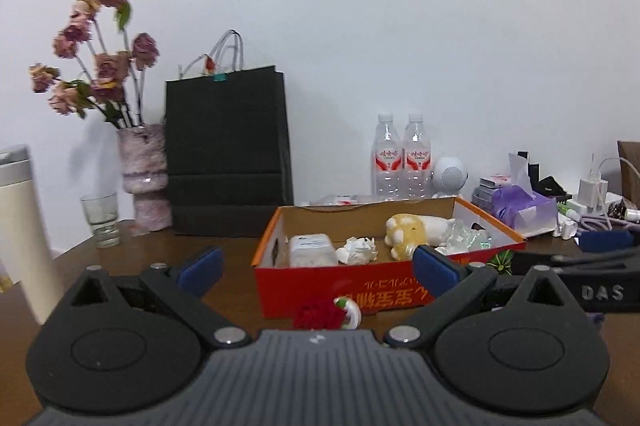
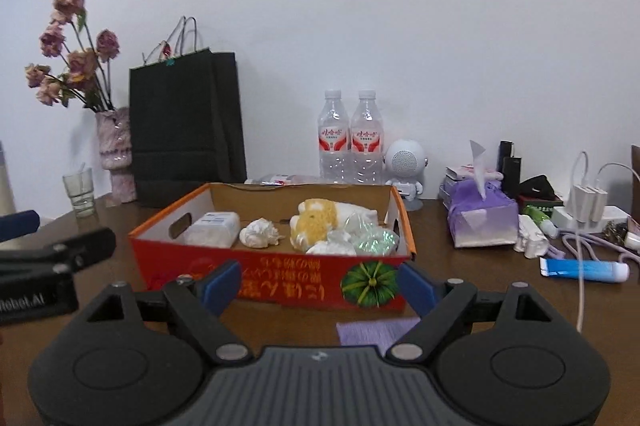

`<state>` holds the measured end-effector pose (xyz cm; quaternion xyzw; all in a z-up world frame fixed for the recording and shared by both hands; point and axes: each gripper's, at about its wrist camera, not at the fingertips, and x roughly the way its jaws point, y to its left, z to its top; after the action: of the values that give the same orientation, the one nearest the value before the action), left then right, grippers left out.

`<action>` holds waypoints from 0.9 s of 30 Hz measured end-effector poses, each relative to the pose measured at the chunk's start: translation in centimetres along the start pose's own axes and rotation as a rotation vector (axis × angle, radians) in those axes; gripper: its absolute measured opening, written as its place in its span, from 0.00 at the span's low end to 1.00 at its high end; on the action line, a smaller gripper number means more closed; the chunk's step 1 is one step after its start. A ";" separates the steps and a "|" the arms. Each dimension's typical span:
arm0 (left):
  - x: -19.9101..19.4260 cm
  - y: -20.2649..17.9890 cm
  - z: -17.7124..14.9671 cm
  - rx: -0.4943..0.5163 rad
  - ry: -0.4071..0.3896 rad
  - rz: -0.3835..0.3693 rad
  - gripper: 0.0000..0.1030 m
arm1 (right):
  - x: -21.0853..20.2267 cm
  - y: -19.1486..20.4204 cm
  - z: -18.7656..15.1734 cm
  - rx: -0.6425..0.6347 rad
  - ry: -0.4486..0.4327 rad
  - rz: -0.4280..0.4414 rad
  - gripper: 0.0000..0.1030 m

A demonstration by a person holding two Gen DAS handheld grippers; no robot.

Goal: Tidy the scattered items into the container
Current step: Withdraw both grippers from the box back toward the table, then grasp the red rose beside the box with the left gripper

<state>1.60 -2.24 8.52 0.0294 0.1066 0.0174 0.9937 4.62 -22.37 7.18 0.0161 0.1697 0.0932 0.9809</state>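
A red cardboard box sits open-topped on the brown table. Inside lie a white plastic tub, a crumpled tissue, a yellow plush toy and clear crinkled wrap. My left gripper is open just short of the box's front, over a red fuzzy item with a white ring. My right gripper is open at the same front wall, and a purple cloth lies on the table between its fingers. A blue tube lies off to the right.
Behind the box stand a black paper bag, a vase of dried flowers, a glass, two water bottles and a white speaker figure. At the right are a purple tissue pack, chargers and cables.
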 end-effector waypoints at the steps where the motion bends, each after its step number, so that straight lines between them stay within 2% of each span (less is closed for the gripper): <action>1: -1.0 0.3 -0.2 -0.011 0.004 -0.001 1.00 | -1.0 0.1 -0.4 0.016 -0.002 0.004 0.85; 6: -5.1 0.6 -2.4 -0.047 0.025 -0.010 1.00 | -4.9 1.1 -3.0 0.023 0.017 0.023 0.87; 11: -8.3 0.3 -5.3 -0.028 0.082 -0.049 1.00 | -7.8 2.0 -5.4 0.062 0.072 0.039 0.87; 16: -11.1 0.9 -6.6 -0.046 0.082 -0.062 1.00 | -10.7 2.5 -7.4 0.102 0.072 0.045 0.88; 27: -12.5 0.2 -8.5 -0.058 0.145 -0.102 1.00 | -12.5 2.1 -9.8 0.130 0.113 0.013 0.88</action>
<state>-12.40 -2.06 2.91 -0.0060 0.1793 -0.0282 0.9834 -10.62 -22.66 2.25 0.0754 0.2304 0.0889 0.9661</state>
